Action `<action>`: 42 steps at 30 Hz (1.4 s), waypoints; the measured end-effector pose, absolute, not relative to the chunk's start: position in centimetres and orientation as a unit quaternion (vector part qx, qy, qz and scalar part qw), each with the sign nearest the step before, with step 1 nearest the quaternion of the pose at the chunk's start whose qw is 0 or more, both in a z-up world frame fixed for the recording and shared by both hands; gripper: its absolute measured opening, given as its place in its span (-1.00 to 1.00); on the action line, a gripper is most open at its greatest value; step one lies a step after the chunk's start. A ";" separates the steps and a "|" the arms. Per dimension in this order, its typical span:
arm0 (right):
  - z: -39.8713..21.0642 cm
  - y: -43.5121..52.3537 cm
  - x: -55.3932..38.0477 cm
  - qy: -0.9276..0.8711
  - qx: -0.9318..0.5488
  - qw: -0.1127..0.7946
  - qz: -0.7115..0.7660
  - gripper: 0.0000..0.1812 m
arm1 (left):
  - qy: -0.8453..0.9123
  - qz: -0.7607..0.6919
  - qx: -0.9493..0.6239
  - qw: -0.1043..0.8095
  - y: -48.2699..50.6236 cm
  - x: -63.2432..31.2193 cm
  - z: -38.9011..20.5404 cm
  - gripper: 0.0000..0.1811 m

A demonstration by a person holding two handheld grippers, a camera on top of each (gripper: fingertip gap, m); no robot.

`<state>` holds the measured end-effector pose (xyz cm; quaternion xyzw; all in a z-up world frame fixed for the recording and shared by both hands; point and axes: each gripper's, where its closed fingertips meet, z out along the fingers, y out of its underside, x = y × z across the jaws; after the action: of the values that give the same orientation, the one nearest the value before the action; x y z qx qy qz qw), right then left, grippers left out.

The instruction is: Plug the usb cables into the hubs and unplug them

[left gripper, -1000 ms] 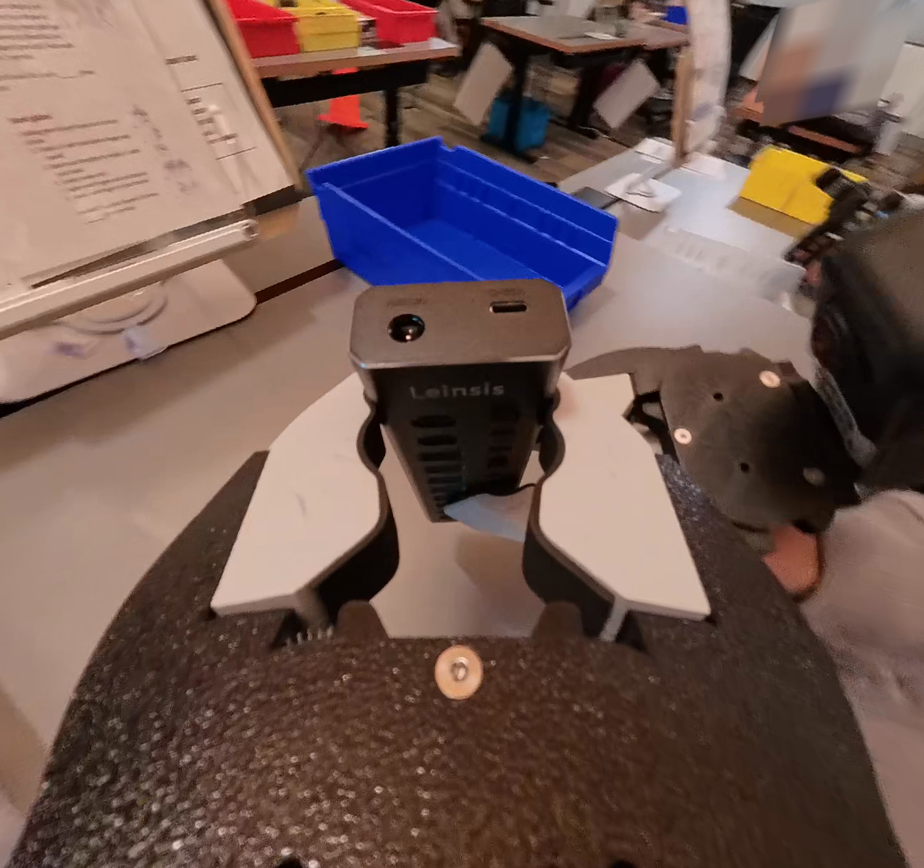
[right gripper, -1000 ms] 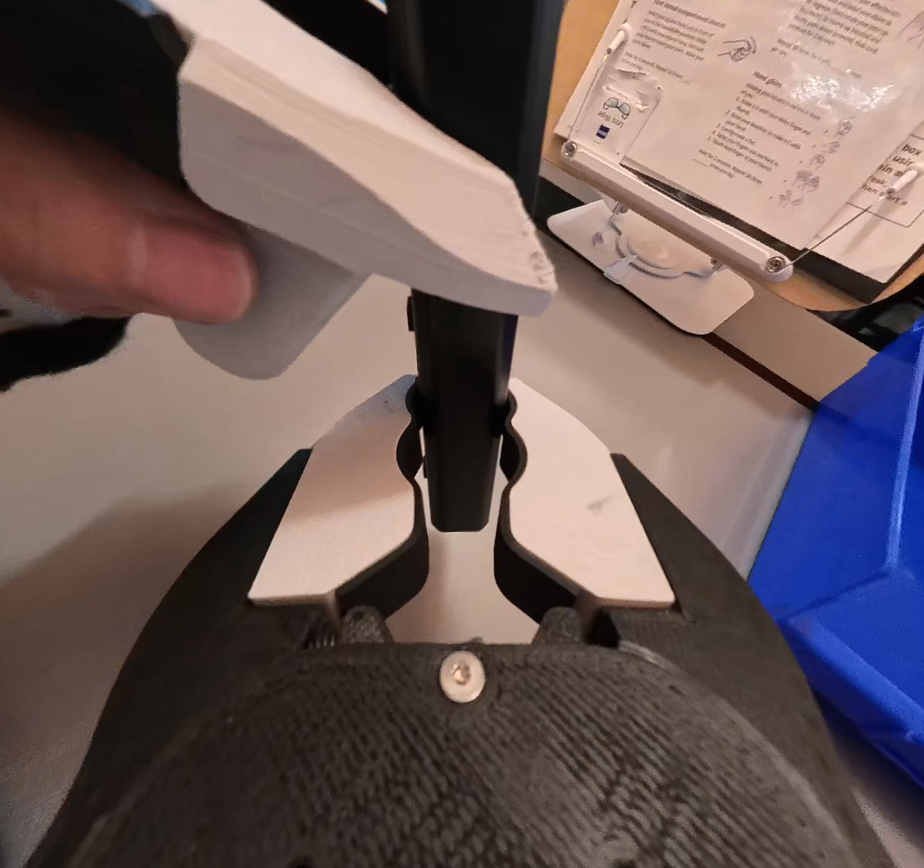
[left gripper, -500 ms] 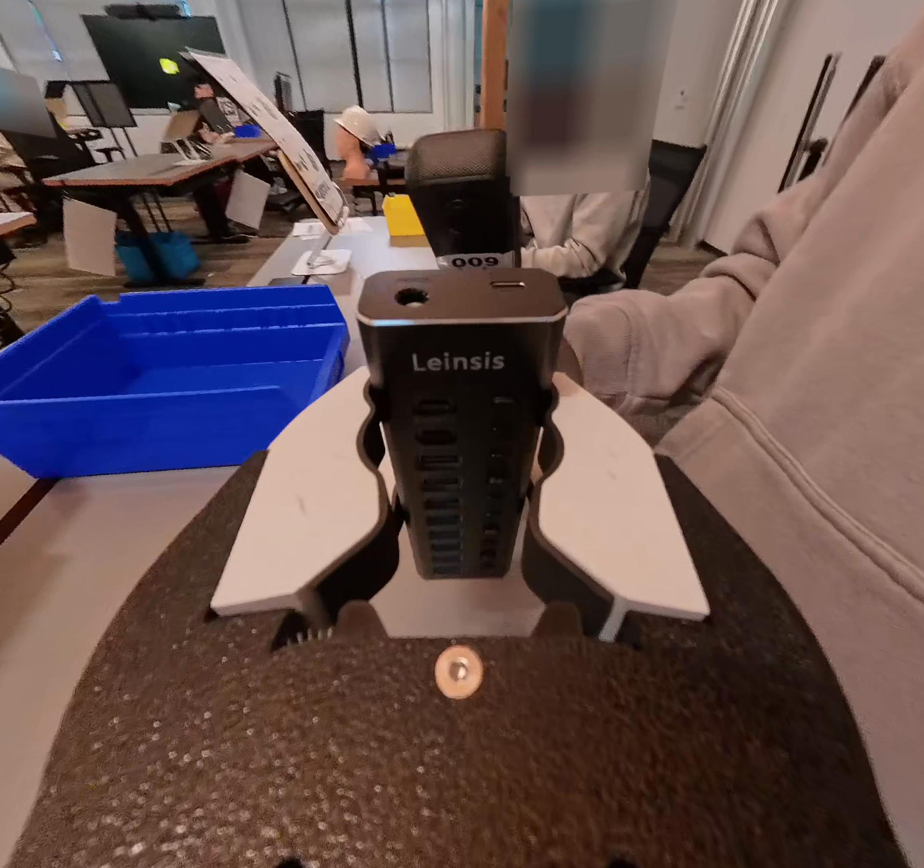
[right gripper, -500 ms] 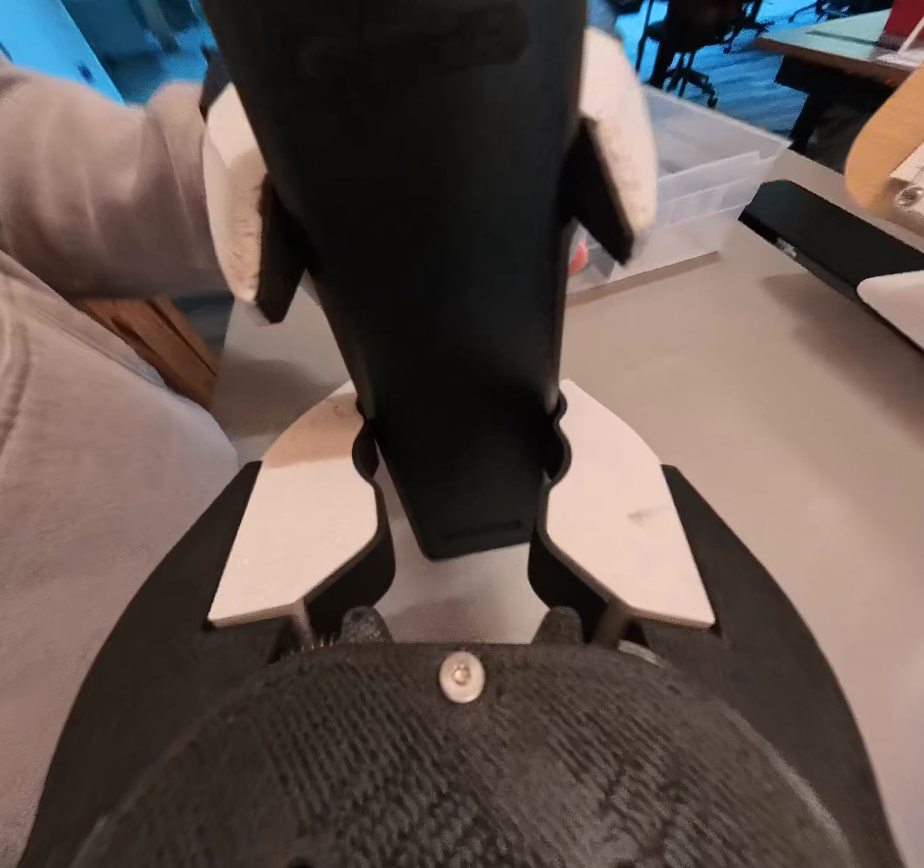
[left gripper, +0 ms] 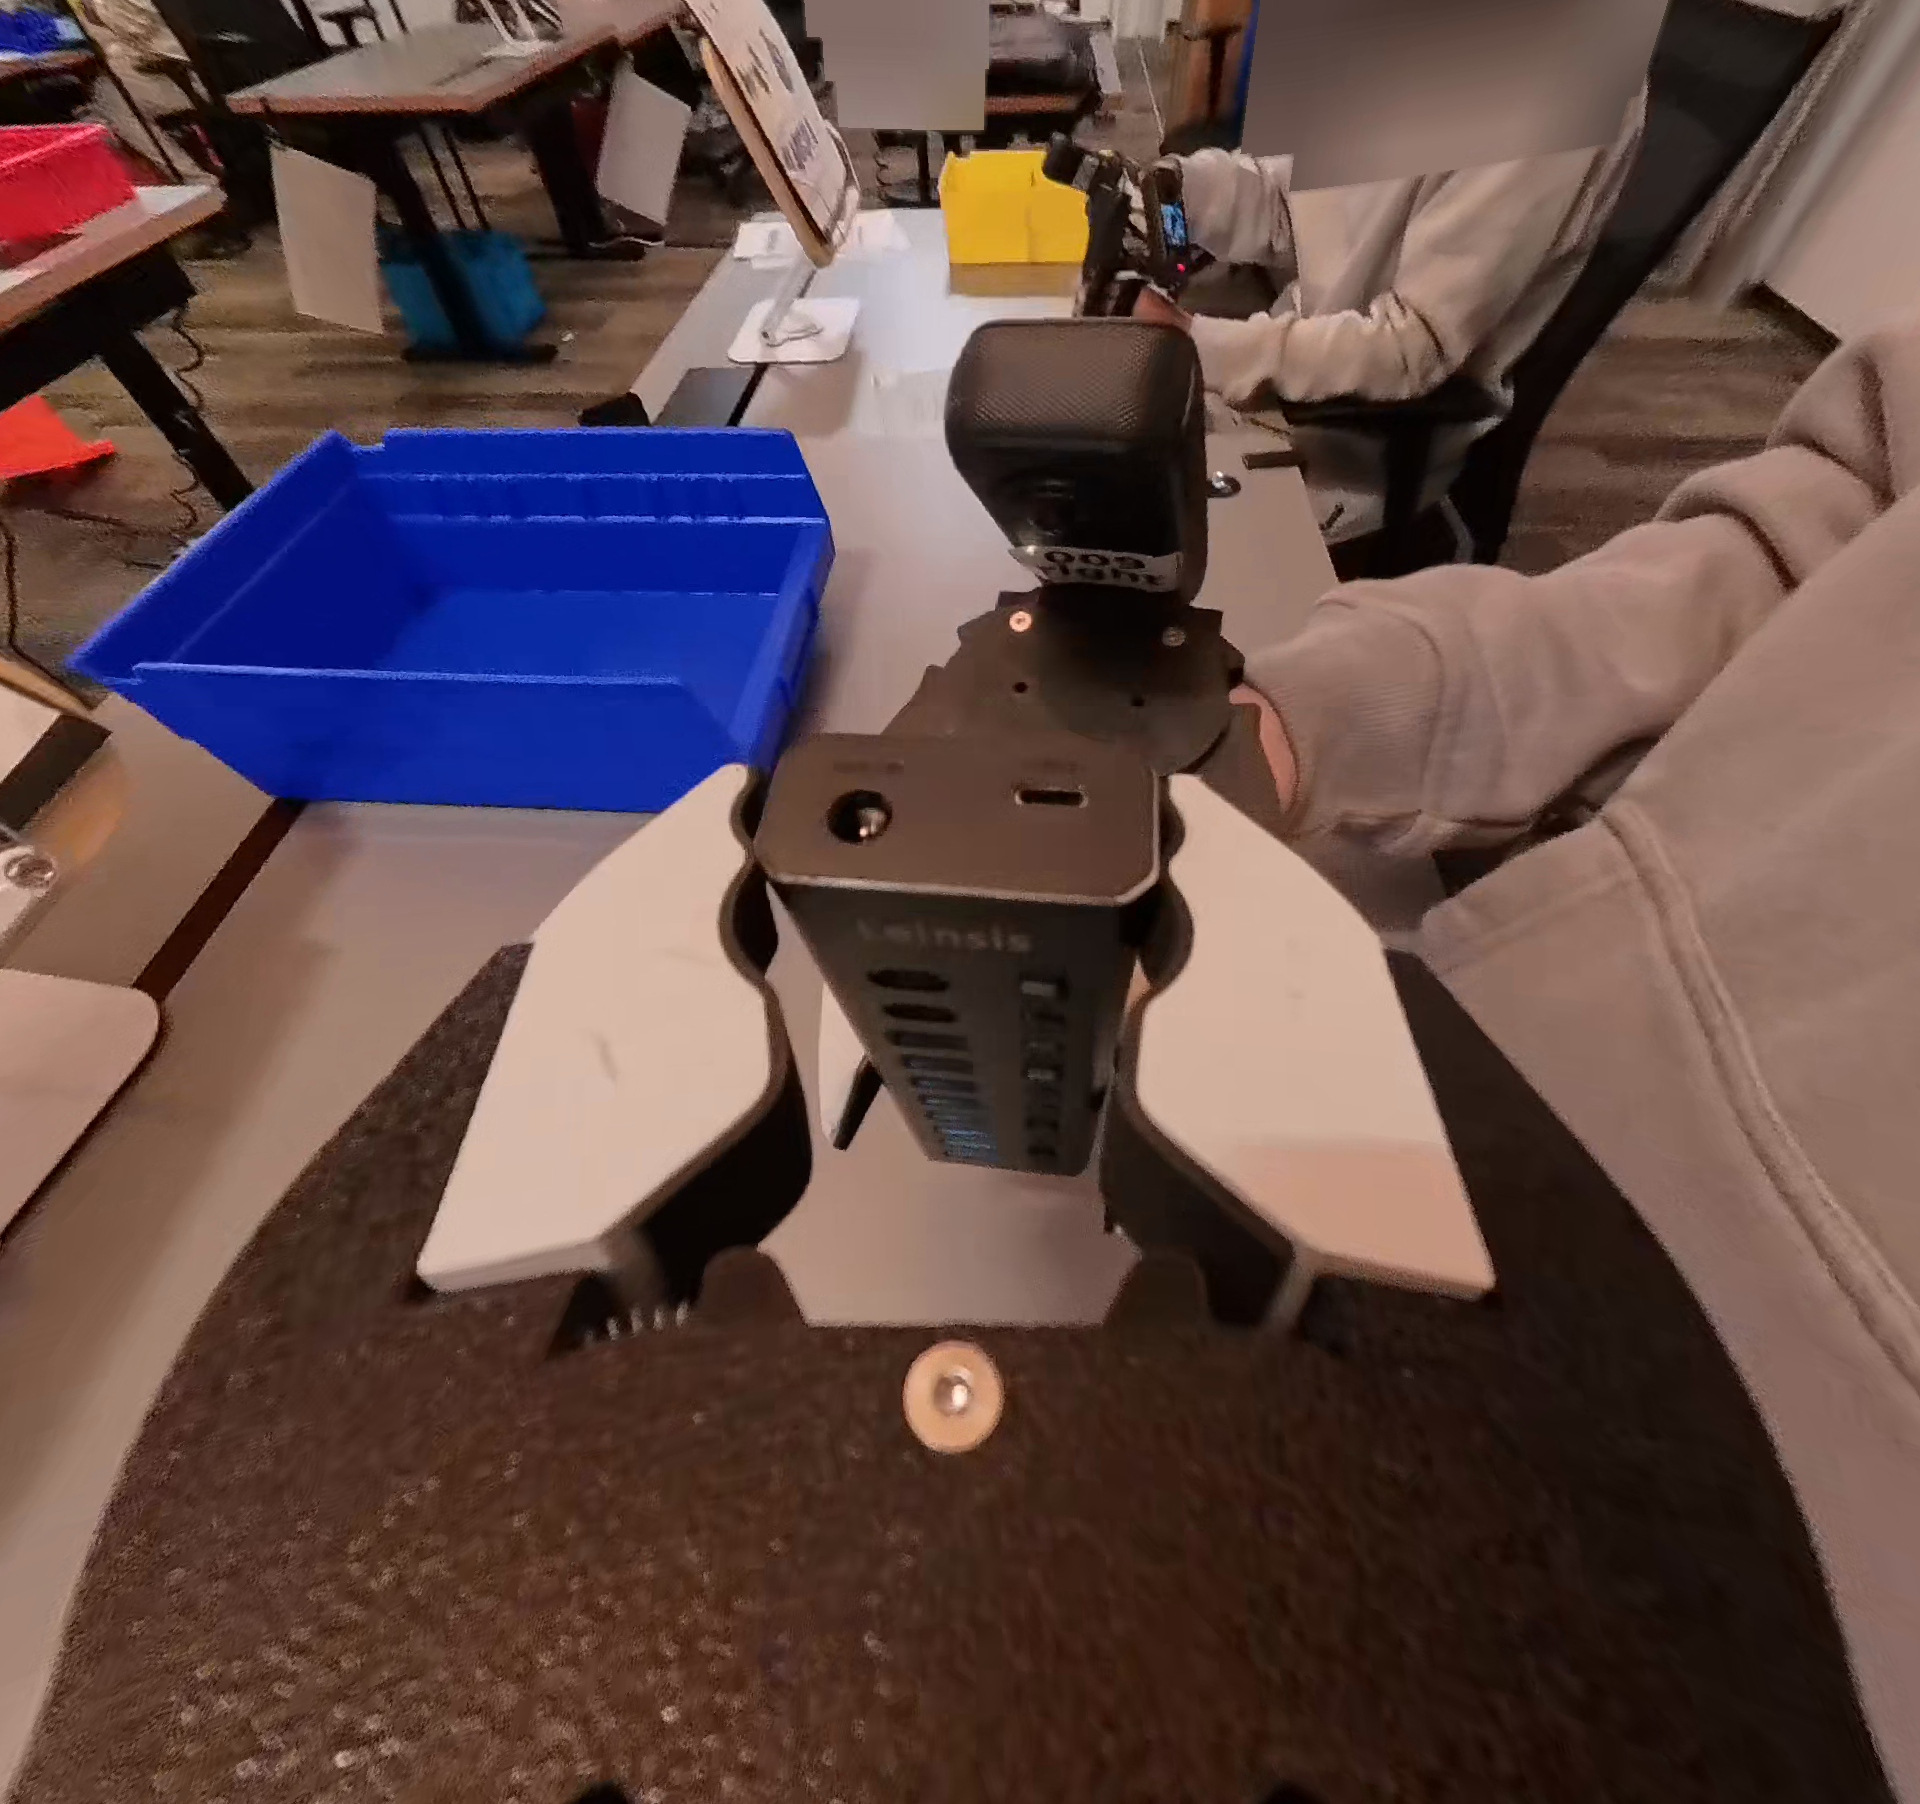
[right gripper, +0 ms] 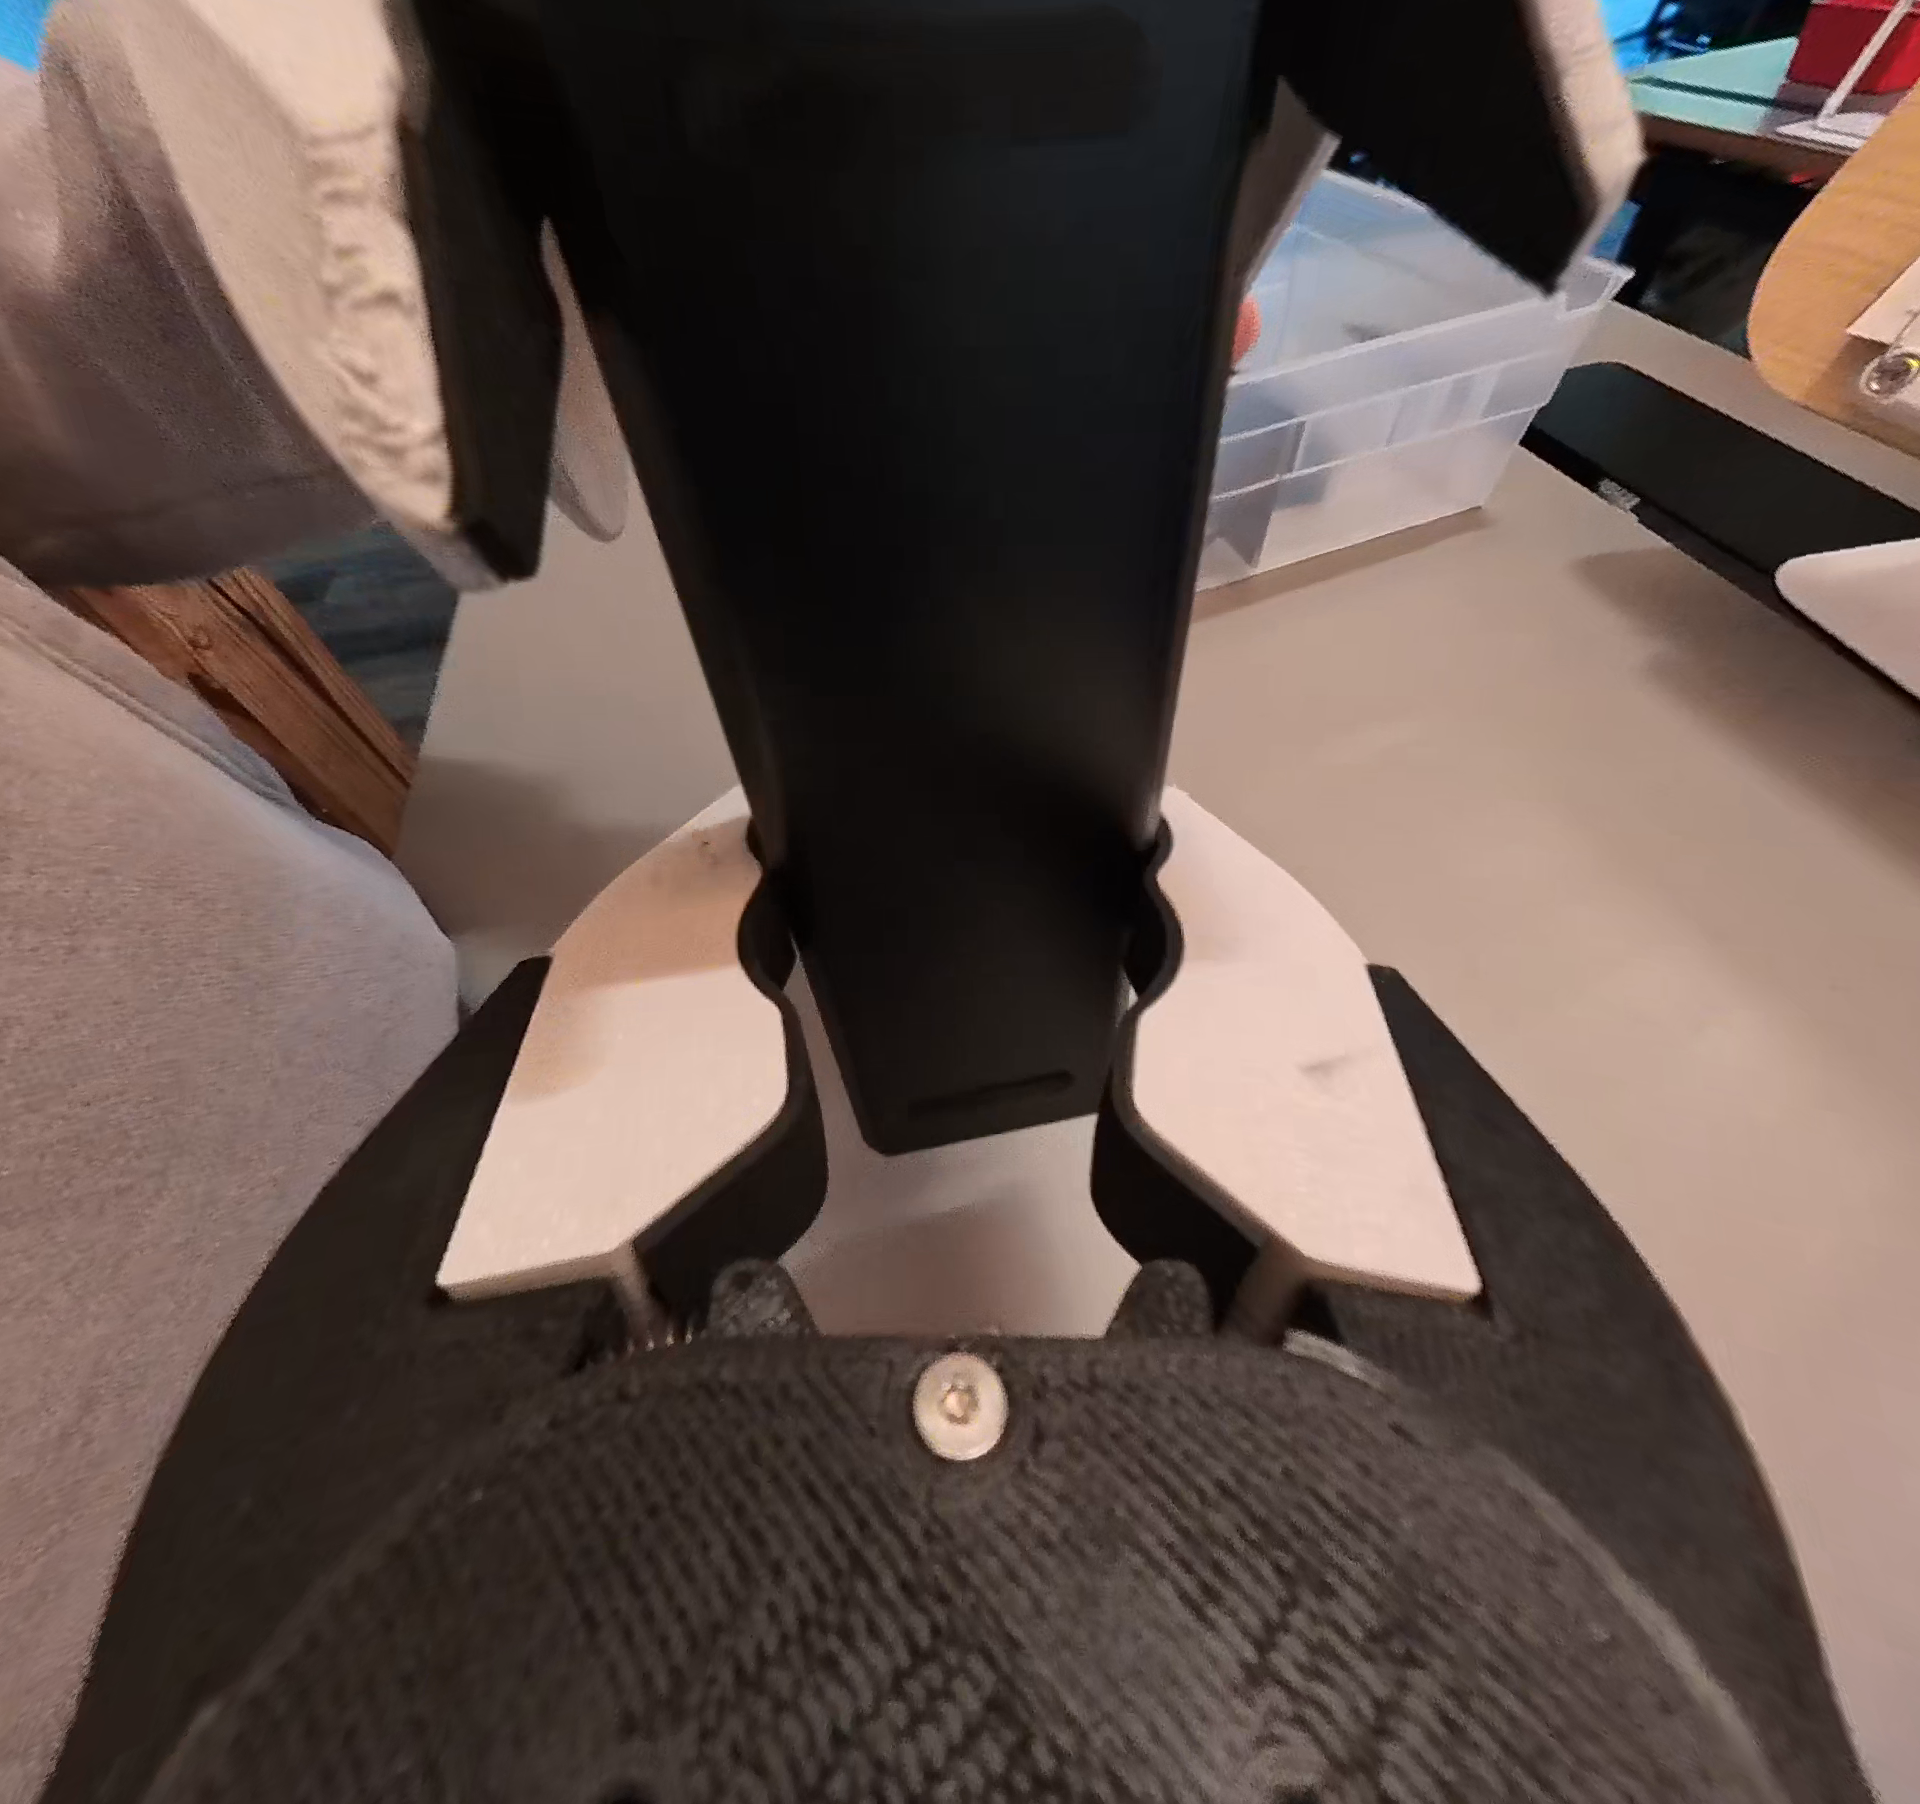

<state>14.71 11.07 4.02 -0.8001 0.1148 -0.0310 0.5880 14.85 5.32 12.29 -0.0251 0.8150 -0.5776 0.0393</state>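
Note:
A black USB hub (left gripper: 966, 1006) with a row of ports down its face is held between my two grippers above the grey table (left gripper: 343, 923). My left gripper (left gripper: 956, 819) is shut on it, and its end face with a round jack and a small port points away. The right gripper's body and camera (left gripper: 1081, 507) show just behind the hub, its fingers hidden. In the right wrist view my right gripper (right gripper: 956, 840) is shut on the hub's plain underside (right gripper: 935, 507) near one end. The left gripper's fingers (right gripper: 488, 352) clamp it farther up. No cable shows.
An empty blue bin (left gripper: 468, 611) stands on the table to the left. A clear plastic organiser (right gripper: 1403, 404) sits at the far table edge. The holder's grey sleeve (left gripper: 1558, 715) fills the right side. A white stand base (left gripper: 62, 1058) lies at the left edge.
Both grippers stayed shut on the hub while it was swung and turned. The left view swung right past the bin, then tilted down, so the right gripper now shows behind the hub.

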 end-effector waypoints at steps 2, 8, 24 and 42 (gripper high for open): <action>3.7 10.8 14.8 0.113 -0.807 0.579 -0.036 -0.29 | 0.812 -0.582 -0.018 0.035 4.9 14.7 12.1 -0.26; 5.2 11.2 14.4 0.116 -0.765 0.634 -0.011 -0.24 | 0.795 -0.605 0.029 0.032 3.5 13.7 13.5 -0.27; 8.2 11.8 14.9 0.123 -0.742 0.657 -0.056 -0.10 | 0.772 -0.633 0.055 0.009 2.6 13.1 14.1 -0.28; 6.9 10.8 14.3 0.114 -0.755 0.644 -0.037 -0.18 | 0.785 -0.619 0.003 -0.002 4.2 13.7 14.1 -0.24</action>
<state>14.26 10.81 6.87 -0.7552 0.1142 -0.0369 0.6444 13.68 4.25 14.06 0.0026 0.7852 -0.6192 -0.0025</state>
